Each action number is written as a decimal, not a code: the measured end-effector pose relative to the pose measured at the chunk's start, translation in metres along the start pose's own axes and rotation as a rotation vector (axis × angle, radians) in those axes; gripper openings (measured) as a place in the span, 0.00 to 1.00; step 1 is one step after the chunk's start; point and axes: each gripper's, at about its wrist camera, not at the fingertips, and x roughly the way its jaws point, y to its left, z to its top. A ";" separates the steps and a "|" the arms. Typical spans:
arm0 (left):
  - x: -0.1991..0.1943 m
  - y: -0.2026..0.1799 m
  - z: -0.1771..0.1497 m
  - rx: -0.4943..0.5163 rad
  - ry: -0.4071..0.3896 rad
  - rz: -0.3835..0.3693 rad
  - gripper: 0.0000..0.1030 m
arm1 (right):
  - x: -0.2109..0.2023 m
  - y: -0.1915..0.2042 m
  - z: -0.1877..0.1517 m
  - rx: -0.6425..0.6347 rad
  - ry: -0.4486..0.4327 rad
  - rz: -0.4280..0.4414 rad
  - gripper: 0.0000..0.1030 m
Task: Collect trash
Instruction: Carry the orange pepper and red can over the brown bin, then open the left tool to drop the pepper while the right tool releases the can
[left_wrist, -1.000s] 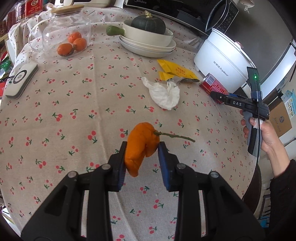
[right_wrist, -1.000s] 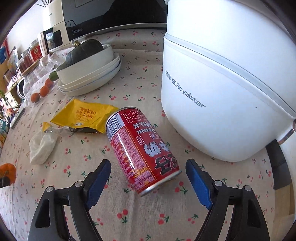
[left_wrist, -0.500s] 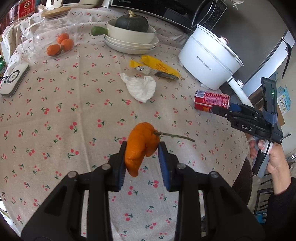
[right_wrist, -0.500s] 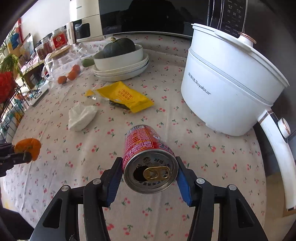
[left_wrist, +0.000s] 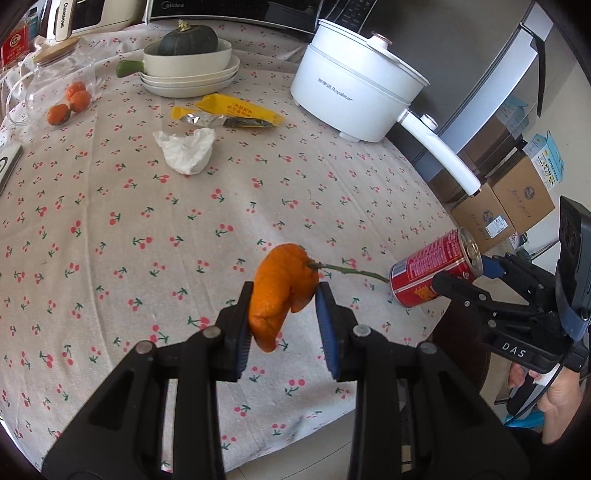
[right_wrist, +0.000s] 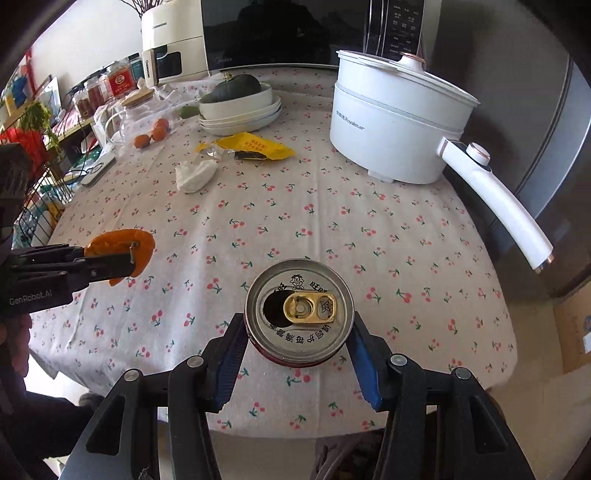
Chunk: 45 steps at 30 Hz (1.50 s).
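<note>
My left gripper (left_wrist: 284, 293) is shut on an orange peel (left_wrist: 275, 306) with a thin green stem, held above the cherry-print tablecloth (left_wrist: 147, 221). My right gripper (right_wrist: 297, 325) is shut on a red drink can (right_wrist: 299, 310); the can's opened top faces the camera, and it is lifted near the table's front edge. In the left wrist view the can (left_wrist: 428, 273) hangs at the right, just off the table rim. A crumpled white tissue (left_wrist: 188, 151) and a yellow wrapper (left_wrist: 236, 112) lie further back on the cloth.
A white electric pot (left_wrist: 354, 96) with a long handle stands at the back right. Stacked bowls holding a dark squash (left_wrist: 188, 66) and a glass jar of tangerines (left_wrist: 59, 92) sit at the back. Cardboard boxes (left_wrist: 517, 199) stand on the floor to the right.
My right gripper closed on the can, lifted it off the cloth and drew back toward the table's edge. My left gripper, still holding the peel, also pulled back and rose.
</note>
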 end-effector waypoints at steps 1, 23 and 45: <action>-0.001 -0.006 -0.002 0.011 -0.001 -0.003 0.33 | -0.005 -0.002 -0.005 0.006 -0.005 -0.002 0.53; 0.032 -0.115 -0.039 0.177 0.060 -0.111 0.33 | -0.088 -0.081 -0.113 0.140 -0.017 -0.153 0.53; 0.074 -0.235 -0.074 0.392 0.150 -0.259 0.64 | -0.090 -0.153 -0.203 0.282 0.091 -0.228 0.53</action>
